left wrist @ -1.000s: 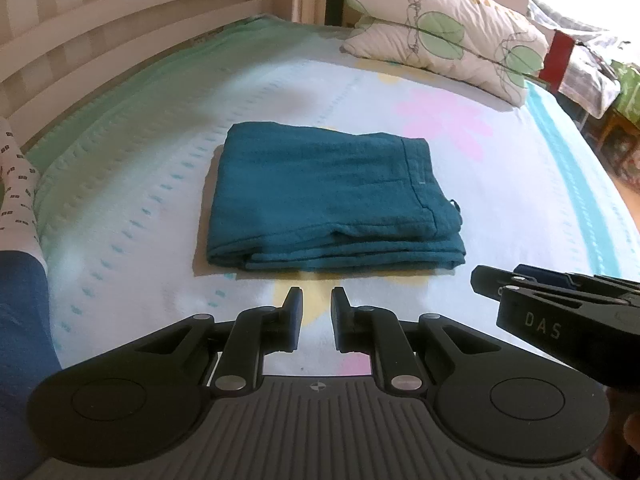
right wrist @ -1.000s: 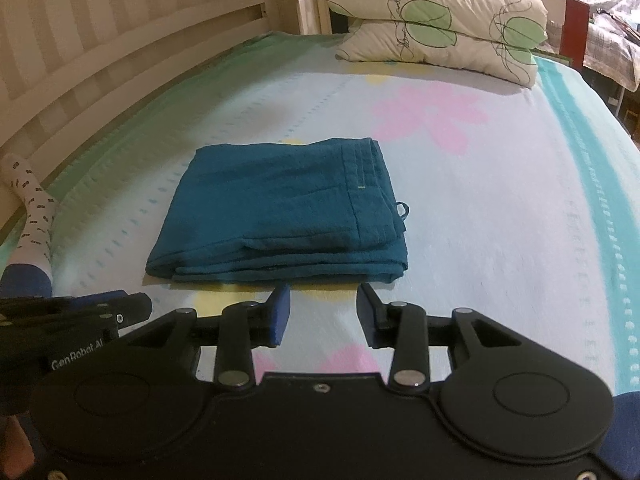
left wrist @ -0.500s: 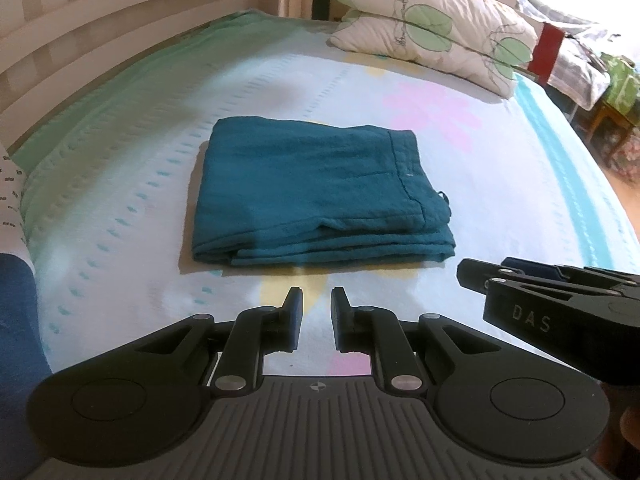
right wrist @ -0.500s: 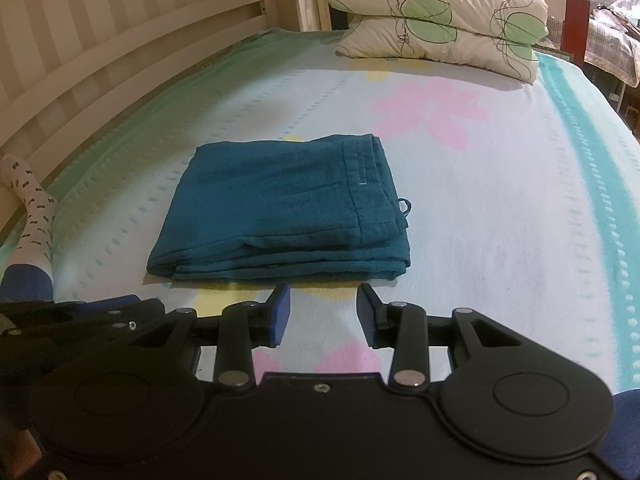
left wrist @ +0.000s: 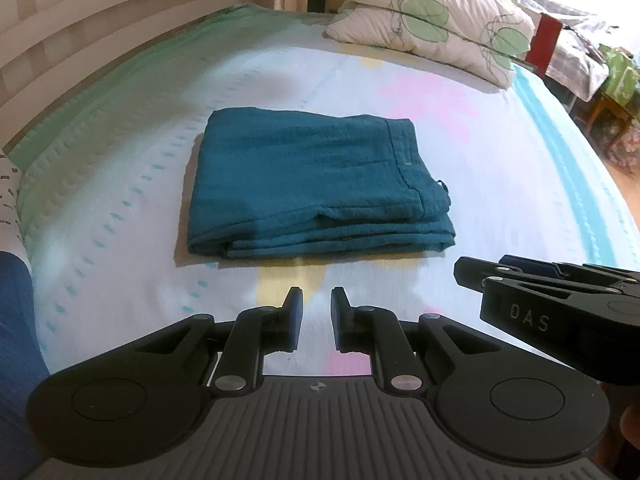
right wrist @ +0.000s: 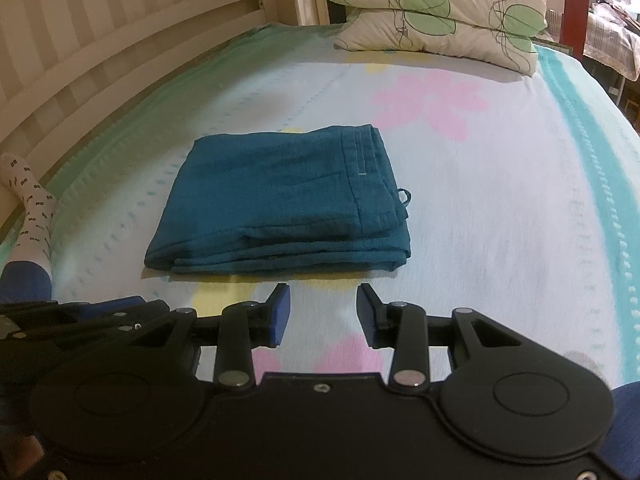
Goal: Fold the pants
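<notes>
The left hand-held gripper [left wrist: 316, 316] hangs just short of the pants [left wrist: 316, 184], its fingers a narrow gap apart and holding nothing. The right hand-held gripper [right wrist: 323, 312] sits beside it, fingers spread wider, also empty, blue pads [right wrist: 280, 314] lining its inner faces.

From the left view the right tool pokes in from the side, black with "DAS" lettered on it. From the right view the left tool shows only as a dark mass in the near corner, and beyond it a leg in a white sock [right wrist: 34, 204] with small dark marks lies well off to the side of the pants; the left view catches only a sliver of that sock.

The pants are teal, a soft crinkled weave, folded into a flat rectangle with several layers stacked at the near edge. The waistband runs along one side, and a small loop sticks out there.

They lie in the middle of the bed [left wrist: 520, 184], on a pale sheet printed with pink flowers, yellow patches and turquoise stripes. Beyond the pants, at the head, are two leaf-printed pillows [right wrist: 436, 12]. A cream slatted rail [right wrist: 120, 52] runs along the bed on the sock's side; past the pillows, cluttered furniture.
</notes>
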Demonstrator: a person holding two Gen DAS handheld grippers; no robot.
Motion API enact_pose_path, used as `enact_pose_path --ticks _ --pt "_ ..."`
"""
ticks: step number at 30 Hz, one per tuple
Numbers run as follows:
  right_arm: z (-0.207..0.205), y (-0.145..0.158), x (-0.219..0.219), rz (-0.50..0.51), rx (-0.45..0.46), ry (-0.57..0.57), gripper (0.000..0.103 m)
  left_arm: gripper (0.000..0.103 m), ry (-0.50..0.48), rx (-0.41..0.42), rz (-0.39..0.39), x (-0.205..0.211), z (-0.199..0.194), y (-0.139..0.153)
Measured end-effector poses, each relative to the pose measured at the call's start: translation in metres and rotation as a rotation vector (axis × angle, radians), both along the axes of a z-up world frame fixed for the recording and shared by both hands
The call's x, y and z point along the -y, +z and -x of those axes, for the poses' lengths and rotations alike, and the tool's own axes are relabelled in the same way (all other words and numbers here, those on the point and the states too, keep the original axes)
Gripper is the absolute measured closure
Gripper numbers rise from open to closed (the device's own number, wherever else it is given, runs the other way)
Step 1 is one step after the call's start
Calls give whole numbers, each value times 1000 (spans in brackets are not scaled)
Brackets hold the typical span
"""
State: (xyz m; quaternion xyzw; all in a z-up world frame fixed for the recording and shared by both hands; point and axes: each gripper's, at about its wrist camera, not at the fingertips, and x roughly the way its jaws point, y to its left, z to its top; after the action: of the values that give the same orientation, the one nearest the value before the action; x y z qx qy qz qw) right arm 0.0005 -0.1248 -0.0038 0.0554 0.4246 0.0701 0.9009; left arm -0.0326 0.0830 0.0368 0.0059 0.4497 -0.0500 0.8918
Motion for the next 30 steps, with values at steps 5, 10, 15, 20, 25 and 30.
enact_pose_path --ticks 5,10,15,20,25,30 --pt "1 -2 0 -4 -6 -6 55 88 0 -5 -1 2 1 -1" --pt "1 -3 0 -12 -14 -11 55 88 2 -11 6 3 1 -3" --pt "0 -4 0 -13 -18 -11 55 88 2 -15 4 3 0 -4" --pt "1 -4 -1 -6 -20 -11 55 88 1 -15 4 3 0 -5" --pt "0 -4 -2 4 -27 -14 55 88 0 -17 1 3 0 -5" --pt "-1 -3 -3 9 -30 -21 55 88 3 -17 0 2 0 -5"
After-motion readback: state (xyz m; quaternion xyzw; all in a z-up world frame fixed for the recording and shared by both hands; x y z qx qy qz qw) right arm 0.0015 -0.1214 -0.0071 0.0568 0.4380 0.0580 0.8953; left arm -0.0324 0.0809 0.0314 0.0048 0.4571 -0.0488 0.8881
